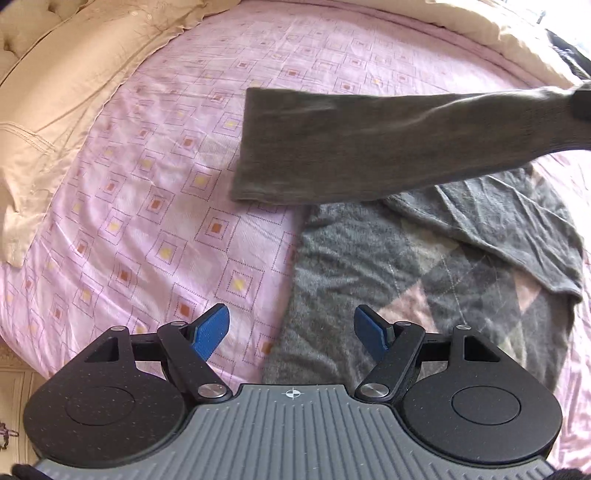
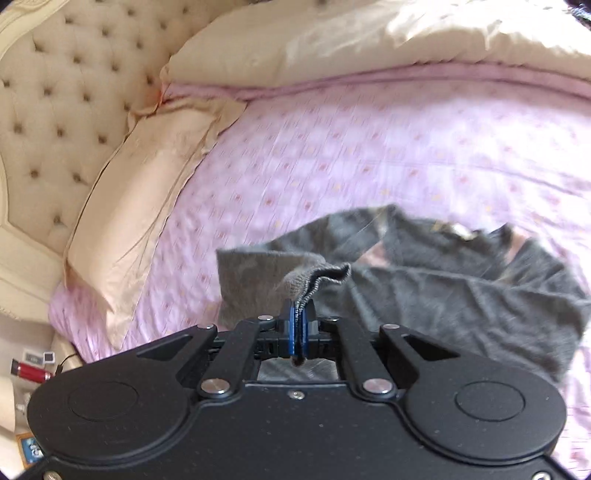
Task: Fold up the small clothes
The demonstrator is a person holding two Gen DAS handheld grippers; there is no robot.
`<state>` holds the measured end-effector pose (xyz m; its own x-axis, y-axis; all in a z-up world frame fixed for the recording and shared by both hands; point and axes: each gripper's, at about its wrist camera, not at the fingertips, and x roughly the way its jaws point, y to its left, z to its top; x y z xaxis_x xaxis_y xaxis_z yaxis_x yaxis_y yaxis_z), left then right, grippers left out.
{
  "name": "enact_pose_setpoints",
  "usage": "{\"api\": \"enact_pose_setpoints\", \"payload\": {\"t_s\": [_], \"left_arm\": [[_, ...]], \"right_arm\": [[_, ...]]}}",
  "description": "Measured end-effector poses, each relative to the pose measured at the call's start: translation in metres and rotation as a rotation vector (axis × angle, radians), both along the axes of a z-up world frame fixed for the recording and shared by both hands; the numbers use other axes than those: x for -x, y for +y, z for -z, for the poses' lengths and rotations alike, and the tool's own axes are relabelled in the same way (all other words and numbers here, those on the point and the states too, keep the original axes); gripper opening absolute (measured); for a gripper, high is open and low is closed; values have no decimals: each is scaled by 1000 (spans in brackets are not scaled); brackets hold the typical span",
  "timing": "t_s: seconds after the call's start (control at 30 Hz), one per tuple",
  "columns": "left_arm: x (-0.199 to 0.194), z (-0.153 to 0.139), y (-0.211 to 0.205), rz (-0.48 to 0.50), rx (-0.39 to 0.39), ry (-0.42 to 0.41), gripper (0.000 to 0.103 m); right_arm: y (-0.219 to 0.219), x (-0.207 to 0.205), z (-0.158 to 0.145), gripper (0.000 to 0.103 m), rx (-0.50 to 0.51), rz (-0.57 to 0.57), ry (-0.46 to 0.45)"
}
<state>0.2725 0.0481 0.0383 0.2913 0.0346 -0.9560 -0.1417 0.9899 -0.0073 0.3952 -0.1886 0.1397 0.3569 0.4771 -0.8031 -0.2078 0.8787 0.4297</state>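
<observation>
Grey argyle sweater (image 1: 424, 266) is lying on the pink patterned bed sheet (image 1: 166, 184), at 3 o'clock in the left wrist view. Right hand-held gripper (image 2: 297, 317) is clamping the ribbed cuff (image 2: 321, 277) of its sleeve (image 1: 369, 147), which is hanging lifted above the bed. Left hand-held gripper (image 1: 291, 328) is standing open and holding nothing, over the sweater's edge.

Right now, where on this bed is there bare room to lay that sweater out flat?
The widest bare patch is the pink sheet between the beige pillows and the sweater. More sheet lies bare toward the beige duvet. It is crowded where the sweater lies bunched, its sleeve lifted by the right gripper.
</observation>
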Motion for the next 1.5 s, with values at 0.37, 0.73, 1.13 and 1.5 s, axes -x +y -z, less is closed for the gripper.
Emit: {"api": "enact_pose_setpoints", "payload": {"t_s": [0.37,0.73,1.13,1.5], "left_arm": [[-49,5,-31,106,-81,-9,73],[-122,32,-54,169,-144,-48,73],[-164,81,0,2,-73,-18,83],[-158,53,-3,53,-76,-88,74]], "right_arm": [[-107,-19,51,10,207,168,94],[-153,-13,123,21,166,217,143],[-155,6,195,52,155,229,180],[-144,8,154,9,183,188,45]]}}
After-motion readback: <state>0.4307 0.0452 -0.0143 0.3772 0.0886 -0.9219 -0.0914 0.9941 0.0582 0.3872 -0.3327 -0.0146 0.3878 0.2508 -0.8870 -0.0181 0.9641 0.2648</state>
